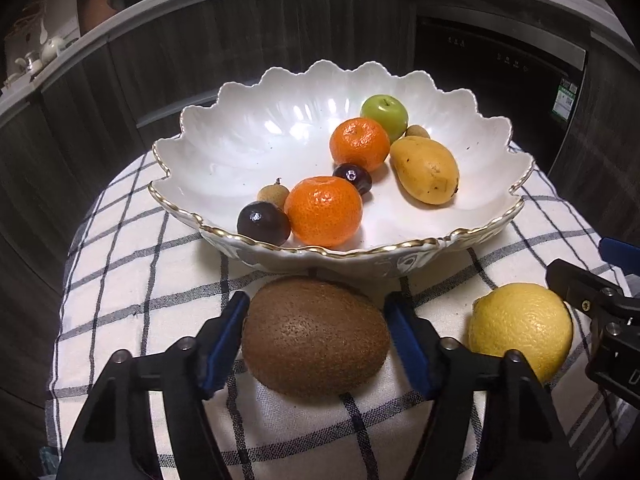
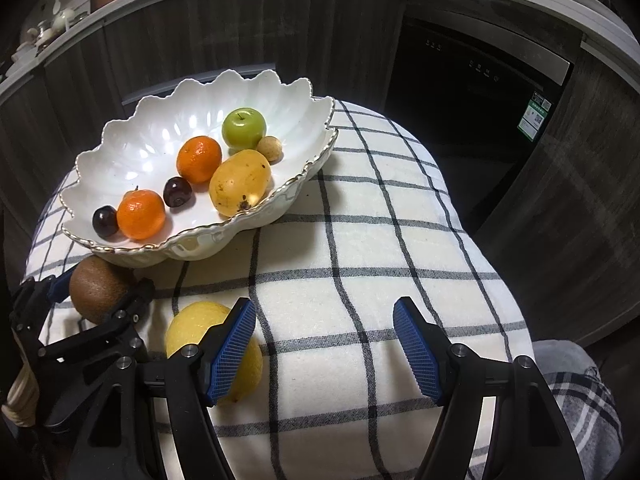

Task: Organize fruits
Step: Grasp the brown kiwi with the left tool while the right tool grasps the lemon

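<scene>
Bracketing the brown fuzzy kiwi on the checked cloth, left gripper pads apparently touch it; off-centre squeeze risks rolling. Right gripper stands released, empty.

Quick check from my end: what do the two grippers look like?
Both match: the left gripper and right gripper have black skeletal linkage arms with silver screws, and fingers faced with blue cross-hatched pads. No cables or sleeves show.

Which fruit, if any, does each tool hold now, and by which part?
The left tool clamps the brown fuzzy kiwi across its two long sides. The right tool holds nothing.
</scene>
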`<action>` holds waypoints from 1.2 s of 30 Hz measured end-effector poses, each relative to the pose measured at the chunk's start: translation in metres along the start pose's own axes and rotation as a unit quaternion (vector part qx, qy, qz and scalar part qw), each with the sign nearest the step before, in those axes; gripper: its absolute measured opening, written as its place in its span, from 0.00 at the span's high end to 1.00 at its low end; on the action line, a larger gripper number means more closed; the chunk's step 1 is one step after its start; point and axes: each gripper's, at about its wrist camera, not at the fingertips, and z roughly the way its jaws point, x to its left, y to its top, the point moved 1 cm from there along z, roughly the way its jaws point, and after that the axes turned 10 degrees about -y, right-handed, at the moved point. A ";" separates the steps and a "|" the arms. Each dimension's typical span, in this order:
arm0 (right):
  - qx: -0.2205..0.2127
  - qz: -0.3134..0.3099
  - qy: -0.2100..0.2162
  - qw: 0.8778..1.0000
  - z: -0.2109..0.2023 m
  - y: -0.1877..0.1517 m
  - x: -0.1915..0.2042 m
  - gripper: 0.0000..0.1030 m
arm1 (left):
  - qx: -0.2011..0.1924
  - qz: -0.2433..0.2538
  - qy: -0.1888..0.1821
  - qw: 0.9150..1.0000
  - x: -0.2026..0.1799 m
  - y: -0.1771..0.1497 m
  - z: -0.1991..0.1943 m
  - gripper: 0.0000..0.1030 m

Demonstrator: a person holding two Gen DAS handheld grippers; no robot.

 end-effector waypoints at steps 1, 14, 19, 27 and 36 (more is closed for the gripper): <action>0.000 -0.001 -0.001 1.000 0.000 0.000 0.000 0.30 | 0.001 0.000 0.000 1.000 0.000 0.000 0.001 0.35; -0.018 -0.013 0.026 0.999 -0.015 0.000 0.006 0.30 | 0.003 -0.016 0.013 1.000 0.005 -0.009 -0.021 0.36; -0.026 -0.026 0.059 0.998 -0.023 -0.002 0.015 0.30 | -0.007 -0.034 0.038 0.999 0.013 -0.014 -0.044 0.36; -0.021 -0.081 0.106 0.991 -0.022 -0.007 0.042 0.30 | -0.010 -0.068 0.056 0.996 0.027 -0.030 -0.067 0.36; 0.004 -0.101 0.116 0.988 -0.001 -0.010 0.053 0.30 | -0.013 -0.083 0.062 0.995 0.033 -0.034 -0.071 0.36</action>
